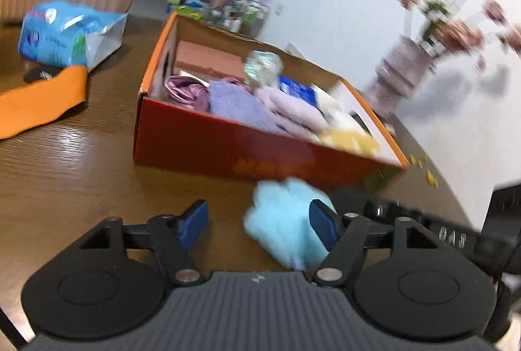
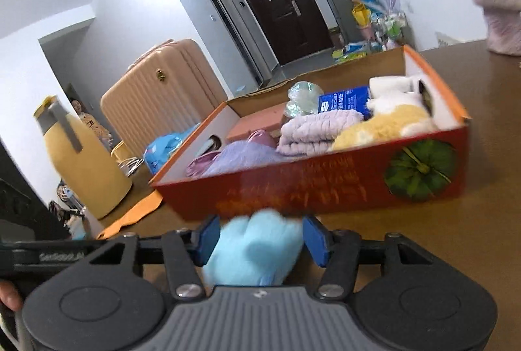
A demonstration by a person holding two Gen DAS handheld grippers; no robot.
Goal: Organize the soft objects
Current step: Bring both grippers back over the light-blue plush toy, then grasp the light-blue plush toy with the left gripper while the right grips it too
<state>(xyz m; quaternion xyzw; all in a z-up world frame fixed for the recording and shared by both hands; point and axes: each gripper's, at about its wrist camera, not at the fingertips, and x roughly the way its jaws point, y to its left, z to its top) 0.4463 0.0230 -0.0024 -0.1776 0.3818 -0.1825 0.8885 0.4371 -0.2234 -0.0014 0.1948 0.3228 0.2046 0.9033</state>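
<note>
Nearest, on the brown table (image 2: 456, 237), lies the light-blue fluffy cloth (image 2: 257, 250), just in front of the red-orange box (image 2: 325, 188). The right gripper (image 2: 260, 240) straddles it: the blue pads stand part open on either side, the left pad at the edge of the pile, the right pad with a small gap; a firm grip is not evident. The likely reason for this stance is to gather the soft bulk from both flanks before lifting.

The left gripper (image 1: 260, 224) approaches from the other side, jaws half open; its right pad overlaps the same cloth (image 1: 286, 220) and its left pad stands over bare table. It holds nothing.

Beyond, the box already contains folded lilac towels (image 2: 312, 129), a yellow plush item (image 2: 384, 126) and a blue packet (image 2: 345, 100), packed side by side to save room. Space for the cloth looks tight.

Farther left on the table: an orange cloth (image 1: 35, 103) and a blue plastic pack (image 1: 65, 31), both outside the box.
</note>
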